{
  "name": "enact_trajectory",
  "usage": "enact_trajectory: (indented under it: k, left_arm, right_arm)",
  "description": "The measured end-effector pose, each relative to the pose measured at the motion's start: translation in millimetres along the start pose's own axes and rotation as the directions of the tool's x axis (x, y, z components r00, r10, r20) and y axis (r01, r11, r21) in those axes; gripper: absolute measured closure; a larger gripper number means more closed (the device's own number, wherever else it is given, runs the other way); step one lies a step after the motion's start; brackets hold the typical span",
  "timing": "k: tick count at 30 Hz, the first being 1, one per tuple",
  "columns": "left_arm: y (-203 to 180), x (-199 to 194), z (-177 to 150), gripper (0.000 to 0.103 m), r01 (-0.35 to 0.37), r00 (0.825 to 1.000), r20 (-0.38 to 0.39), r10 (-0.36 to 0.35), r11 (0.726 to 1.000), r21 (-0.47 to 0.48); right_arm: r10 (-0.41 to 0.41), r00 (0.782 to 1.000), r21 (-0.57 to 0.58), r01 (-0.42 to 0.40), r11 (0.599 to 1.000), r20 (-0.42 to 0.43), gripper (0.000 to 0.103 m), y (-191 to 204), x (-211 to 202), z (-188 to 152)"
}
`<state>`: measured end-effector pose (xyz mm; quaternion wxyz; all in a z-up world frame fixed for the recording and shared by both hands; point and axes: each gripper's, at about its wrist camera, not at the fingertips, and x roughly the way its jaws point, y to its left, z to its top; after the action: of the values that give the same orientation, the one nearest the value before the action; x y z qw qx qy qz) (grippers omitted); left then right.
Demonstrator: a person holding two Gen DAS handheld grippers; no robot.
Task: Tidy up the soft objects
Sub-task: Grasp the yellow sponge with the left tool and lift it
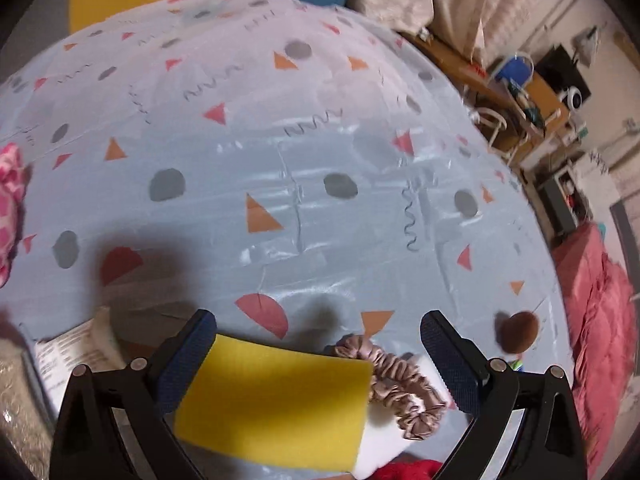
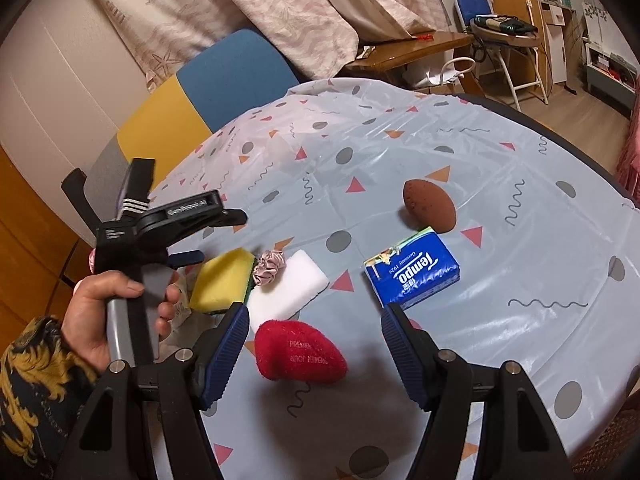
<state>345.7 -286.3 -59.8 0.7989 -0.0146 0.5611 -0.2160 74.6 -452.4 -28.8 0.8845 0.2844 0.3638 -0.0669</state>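
Step in hand, as I read it: left gripper (image 1: 316, 354) approaching the yellow sponge (image 1: 276, 402) at bottom centre of the left wrist view, fingers spread wide, sponge below and between them, pads not touching it. Right gripper (image 2: 312, 344) hangs part-spread and empty over the red plush pad (image 2: 298, 354), lower centre of the right wrist view. Next move probably calls for lowering the left gripper so the pads straddle the sponge's sides, clear of the pink satin scrunchie (image 2: 269, 267) touching its edge and lying partly on the white foam block (image 2: 288, 290). Sponge: flat foam slab with a dark scouring layer, will squash. Brown egg-shaped puff (image 2: 430, 205) and blue Tempo tissue pack (image 2: 412, 271) sit apart, centre right. Tablecloth (image 2: 520, 320) is glossy plastic.
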Motion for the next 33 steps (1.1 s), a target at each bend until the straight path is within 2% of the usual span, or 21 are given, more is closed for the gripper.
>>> enact_trajectory:
  k: [3,6,8,10,13,18,21,24,27,28,31,33]
  left_arm:
    - [3,5,-4,0.001,0.047,0.999,-0.028,-0.046,0.999,0.027]
    - [4,-3,-19,0.002,0.115,0.993,-0.051,-0.110,0.989,0.095]
    - [4,-10,-37,0.002,0.166,0.984,-0.093,-0.153,0.975,0.148]
    - [4,-21,-59,0.002,0.181,0.980,-0.118,-0.159,0.961,0.209]
    - [7,-36,-91,0.002,0.205,0.974,-0.148,-0.172,0.945,0.253]
    - [0,-56,-141,0.002,0.197,0.974,-0.175,-0.141,0.913,0.357]
    - [-5,-67,-154,0.001,0.138,0.988,-0.125,-0.093,0.892,0.431]
    - [-4,-68,-152,0.001,0.091,0.994,-0.098,-0.053,0.895,0.437]
    - [-9,-63,-146,0.001,0.080,0.995,-0.080,-0.051,0.904,0.419]
    - [-10,-60,-143,0.002,0.082,0.995,-0.084,-0.052,0.907,0.413]
    - [-14,-45,-141,0.037,0.049,0.997,-0.080,-0.020,0.921,0.385]
    - [-12,-41,-144,0.038,0.032,0.997,-0.081,-0.002,0.927,0.374]
  right_arm:
    - [-0.005,1.000,0.007,0.005,1.000,-0.009,0.033,-2,1,0]
    - [-0.015,1.000,0.010,0.015,1.000,-0.016,0.033,-3,3,-1]
    - [-0.024,1.000,0.010,0.024,1.000,-0.019,0.033,-3,3,-1]
    - [-0.031,0.999,0.009,0.031,0.999,-0.019,0.033,-4,3,-1]
    - [-0.051,0.998,0.008,0.051,0.999,-0.023,0.033,-4,4,-2]
    - [-0.065,0.997,0.041,0.066,0.997,-0.036,0.033,-12,7,-1]
    - [-0.072,0.997,0.047,0.072,0.996,-0.020,0.033,-13,4,-1]
    - [-0.073,0.997,0.061,0.073,0.995,0.009,0.033,-17,-1,2]
    - [-0.044,0.999,0.104,0.041,0.994,0.027,0.033,-26,-5,5]
    - [-0.037,0.999,0.120,0.033,0.992,0.031,0.033,-28,-5,6]
    - [-0.009,0.999,0.144,0.005,0.990,0.032,0.033,-33,-4,9]
    - [0.007,1.000,0.144,-0.009,0.990,0.018,0.033,-33,-1,8]
